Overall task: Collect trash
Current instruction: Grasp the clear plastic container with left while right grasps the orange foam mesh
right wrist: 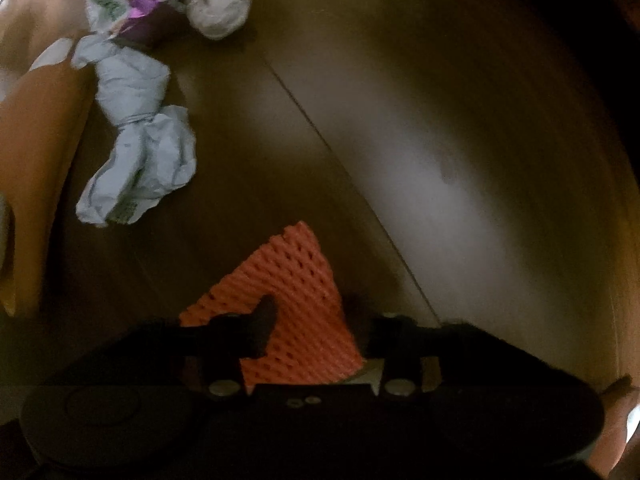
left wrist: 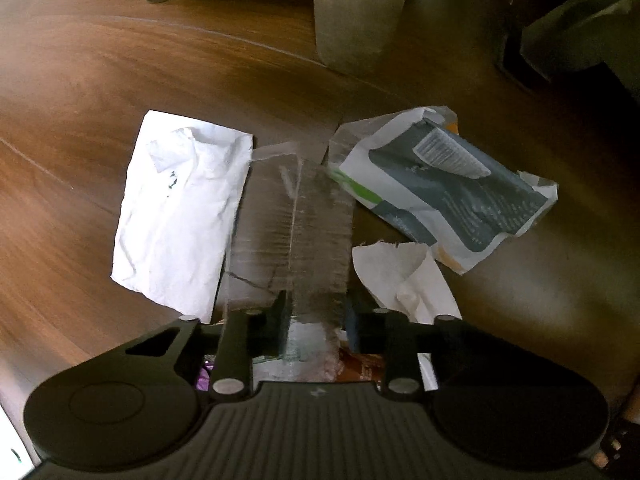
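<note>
In the left wrist view my left gripper [left wrist: 316, 320] points down at a wooden floor [left wrist: 100, 80]. It is shut on a clear ribbed plastic wrapper [left wrist: 296, 224] that stretches away from the fingers. A crumpled white paper [left wrist: 180, 208] lies to its left. To its right lie a grey and green pouch [left wrist: 448, 188] and a white tissue [left wrist: 408, 280]. In the blurred, dark right wrist view my right gripper [right wrist: 318, 328] is shut on an orange foam net [right wrist: 304, 280]. A pale blue crumpled wrapper [right wrist: 136, 140] lies at the upper left.
Pale furniture legs [left wrist: 352, 12] stand at the far edge of the floor, with a dark base [left wrist: 580, 40] at the right. In the right wrist view a white wad [right wrist: 220, 4] and a purple wrapper [right wrist: 140, 8] lie beyond the blue one. An orange-brown surface [right wrist: 36, 128] fills the left edge.
</note>
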Tool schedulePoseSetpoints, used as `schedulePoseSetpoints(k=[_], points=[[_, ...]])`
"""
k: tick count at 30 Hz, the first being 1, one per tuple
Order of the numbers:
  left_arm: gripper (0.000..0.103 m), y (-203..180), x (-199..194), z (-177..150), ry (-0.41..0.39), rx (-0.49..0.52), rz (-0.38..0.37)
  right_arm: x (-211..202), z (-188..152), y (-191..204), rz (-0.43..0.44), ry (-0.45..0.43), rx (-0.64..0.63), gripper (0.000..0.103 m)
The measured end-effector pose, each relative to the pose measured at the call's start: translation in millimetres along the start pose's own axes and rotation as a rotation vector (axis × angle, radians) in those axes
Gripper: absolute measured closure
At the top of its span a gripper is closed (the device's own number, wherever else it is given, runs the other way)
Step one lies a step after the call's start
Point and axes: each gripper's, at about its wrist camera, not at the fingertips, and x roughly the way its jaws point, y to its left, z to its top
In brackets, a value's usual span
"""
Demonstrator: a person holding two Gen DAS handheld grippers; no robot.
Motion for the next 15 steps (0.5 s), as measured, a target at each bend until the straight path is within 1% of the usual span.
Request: schedulePoseSetpoints(k=[1,3,6,10,15], points=[[0.085,1.1,-0.1,-0.5,-0.004,0.0,-0.004,0.0,-0.1,1.0,0.013,0.003,-0.007,0.08],[0.087,2.6,-2.5,-1.4,-0.015,-0.002,-0.021,-0.6,-0.3,3.1,0.014,0.008,-0.017,0.084],[0.089,6.2,-8.8,-3.7,-0.015,-0.019,-0.04,-5.2,2.0,-0.4,0.034,0.016,0.014,0.085],[0.091,16.4,-22.4,-9.0,-0.031,-0.029,-0.058,-21.9,8.7,-13.2,0.054,-0.013,0.075,0.085],[0.091,29.8,-53.5,-20.4,-0.081,-0.037,-0.08,-53.6,15.7,-23.4,0.036,-0.069,0.113,0.086]])
